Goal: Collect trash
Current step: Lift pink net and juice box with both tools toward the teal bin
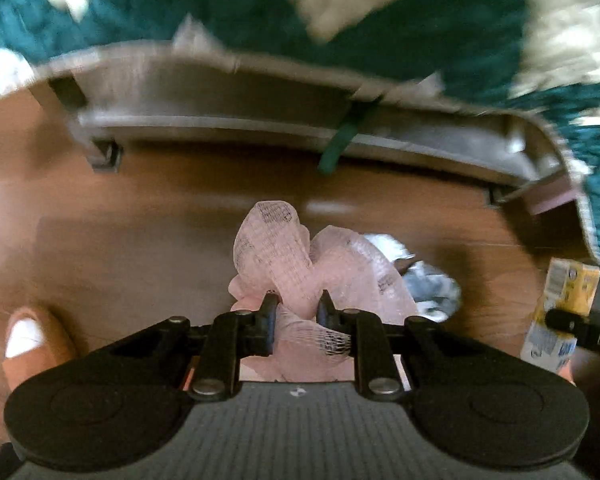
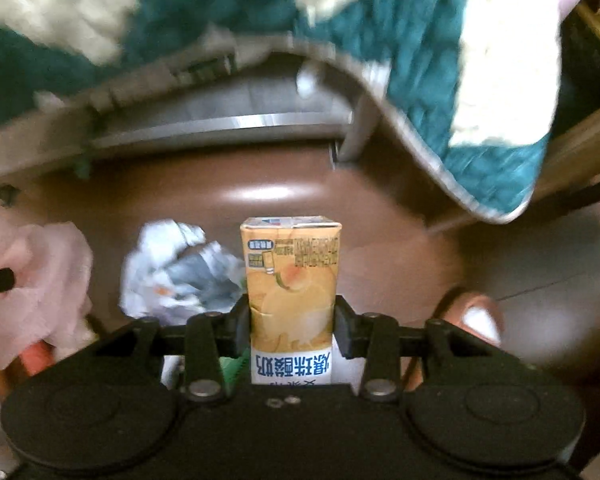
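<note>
Pink foam net (image 1: 300,256) pinched in left gripper (image 1: 298,308); carton (image 2: 292,280) clamped in right gripper (image 2: 292,320).

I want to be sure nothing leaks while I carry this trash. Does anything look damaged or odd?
The drink carton in the right gripper is creased and dented where the fingers pinch it; no spill shows. The left gripper pinches pink foam netting. A crumpled wrapper lies on the wood floor.
</note>
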A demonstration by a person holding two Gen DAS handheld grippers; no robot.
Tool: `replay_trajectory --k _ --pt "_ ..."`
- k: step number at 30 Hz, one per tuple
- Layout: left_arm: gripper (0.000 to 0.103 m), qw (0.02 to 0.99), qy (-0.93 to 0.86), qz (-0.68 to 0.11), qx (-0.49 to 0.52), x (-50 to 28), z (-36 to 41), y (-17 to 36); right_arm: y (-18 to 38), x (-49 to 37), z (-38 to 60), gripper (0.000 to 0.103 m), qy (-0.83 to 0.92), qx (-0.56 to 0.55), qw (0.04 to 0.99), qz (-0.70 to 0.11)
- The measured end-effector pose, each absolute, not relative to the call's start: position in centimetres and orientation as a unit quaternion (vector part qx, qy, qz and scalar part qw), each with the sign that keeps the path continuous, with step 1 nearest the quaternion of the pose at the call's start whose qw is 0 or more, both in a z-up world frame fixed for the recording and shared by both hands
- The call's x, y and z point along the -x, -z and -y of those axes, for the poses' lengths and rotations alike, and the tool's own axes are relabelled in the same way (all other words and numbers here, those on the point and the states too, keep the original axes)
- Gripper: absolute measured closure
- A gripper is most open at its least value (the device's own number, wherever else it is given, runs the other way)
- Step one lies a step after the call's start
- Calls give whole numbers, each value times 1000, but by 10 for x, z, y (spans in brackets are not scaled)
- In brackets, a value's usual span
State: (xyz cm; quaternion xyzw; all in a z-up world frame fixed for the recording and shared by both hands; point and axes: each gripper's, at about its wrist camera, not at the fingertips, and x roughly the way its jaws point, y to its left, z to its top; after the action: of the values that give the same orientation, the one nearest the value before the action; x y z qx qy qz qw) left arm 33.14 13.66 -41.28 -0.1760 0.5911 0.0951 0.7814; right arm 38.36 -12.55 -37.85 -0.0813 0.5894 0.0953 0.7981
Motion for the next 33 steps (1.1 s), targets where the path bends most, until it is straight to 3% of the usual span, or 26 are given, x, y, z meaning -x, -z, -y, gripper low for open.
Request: replay_trajectory --k 17,33 --pt "84 919 25 -379 104 -258 -75 96 65 -260 168 63 -139 19 902 -408" --pt "84 959 121 -248 67 -220 18 -80 -107 -192 255 64 -119 4 947 -297"
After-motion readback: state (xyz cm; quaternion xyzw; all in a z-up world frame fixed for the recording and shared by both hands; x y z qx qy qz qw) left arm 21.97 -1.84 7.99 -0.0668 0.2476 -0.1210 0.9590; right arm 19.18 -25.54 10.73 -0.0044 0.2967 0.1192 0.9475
